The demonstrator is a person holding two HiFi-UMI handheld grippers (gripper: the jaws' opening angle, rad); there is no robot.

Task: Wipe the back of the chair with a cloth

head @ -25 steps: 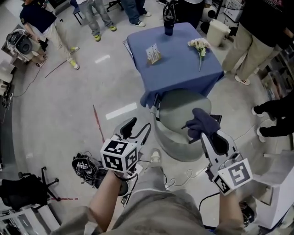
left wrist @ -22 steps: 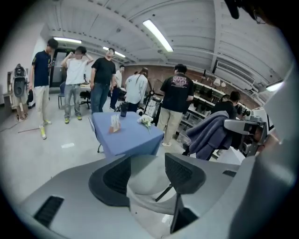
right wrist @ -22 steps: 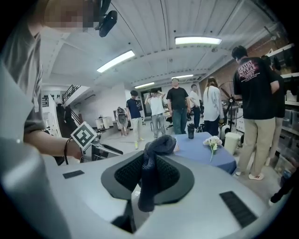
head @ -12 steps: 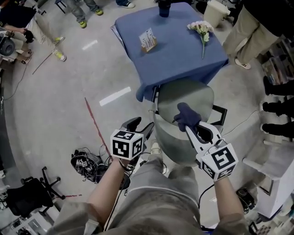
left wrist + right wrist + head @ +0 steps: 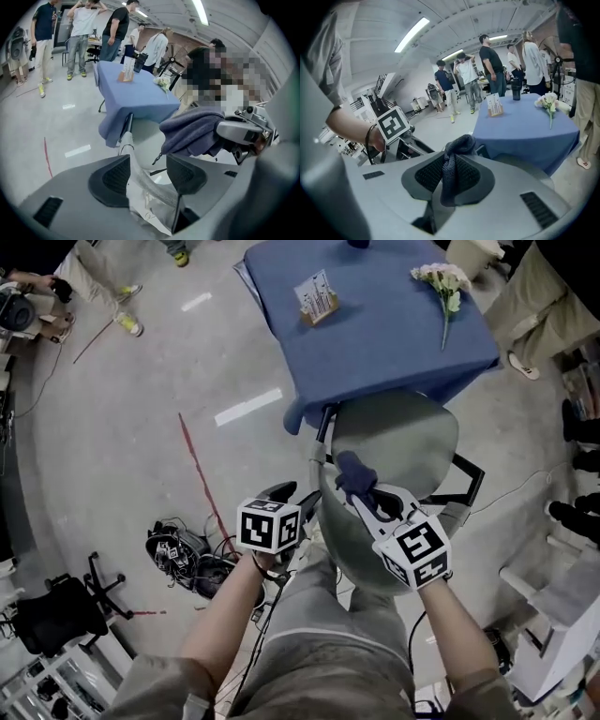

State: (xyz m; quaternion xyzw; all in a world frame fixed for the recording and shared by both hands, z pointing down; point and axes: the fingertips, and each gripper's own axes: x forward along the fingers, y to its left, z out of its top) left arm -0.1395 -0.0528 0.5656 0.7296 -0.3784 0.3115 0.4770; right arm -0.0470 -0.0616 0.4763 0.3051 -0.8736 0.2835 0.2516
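**Cloth pinched in the right gripper at the chair's back**

The cloth [image 5: 353, 473], dark blue and bunched, sits just right of centre in the head view. It is clamped in the right gripper [image 5: 362, 499]. In the right gripper view the jaws are closed hard on a fold of it [image 5: 454, 164], and the rest bulges up above the pads. The bundle lies over the near rim of the grey chair [image 5: 403, 432], whose round seat fills the middle right of the head view. Its curved back is closest to the person.

The left gripper [image 5: 292, 499] hangs just left of the chair back, at centre frame. Its jaws stand well apart and grip nothing. In the left gripper view the chair's curved rim shows through the gap between them. Whether they touch it cannot be told. The cloth [image 5: 192, 131] and the other gripper appear at the right of that view.

Beyond the chair, at upper centre, stands a table [image 5: 375, 334] under a blue cover. It carries a card holder [image 5: 317, 298] and a sprig of flowers [image 5: 445, 282]. A tangle of cables [image 5: 183, 559] lies on the floor at lower left.
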